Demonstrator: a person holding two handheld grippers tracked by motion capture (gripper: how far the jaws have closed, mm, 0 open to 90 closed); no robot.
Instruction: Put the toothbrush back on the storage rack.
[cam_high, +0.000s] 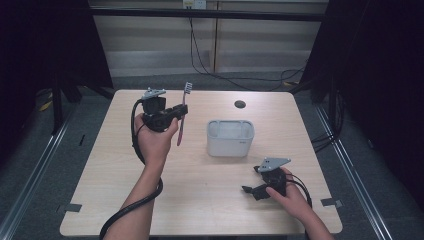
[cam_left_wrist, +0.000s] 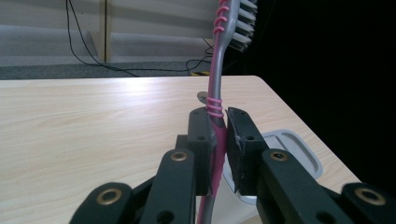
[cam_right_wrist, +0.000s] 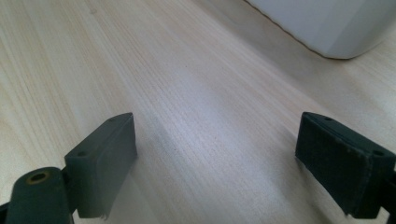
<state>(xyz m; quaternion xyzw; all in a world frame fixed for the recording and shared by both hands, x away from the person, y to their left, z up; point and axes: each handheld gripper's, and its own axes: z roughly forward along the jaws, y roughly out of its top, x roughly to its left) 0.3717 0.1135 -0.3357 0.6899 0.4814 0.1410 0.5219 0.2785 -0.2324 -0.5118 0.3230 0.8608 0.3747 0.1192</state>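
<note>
Toothbrush (cam_left_wrist: 217, 88) handling is what we are doing: we are holding the pink and grey brush upright above the table (cam_high: 200, 200), bristles up, to the left of the white holder (cam_high: 230, 138) and well apart from it. We are pinching its handle partway down with the left hand-held gripper (cam_left_wrist: 218, 140), jaws pressed together on it, so the lower handle is hanging free below the pads.

We are resting the right hand-held gripper (cam_right_wrist: 215, 154) low over the table on the near side of the holder, its jaws spread and gripping nothing.

We are judging the main risk to be the slim, rounded handle pivoting or sliding between the pads while we are carrying it toward the holder. A tilted tail could catch the holder's rim and push the light container along the table.
</note>
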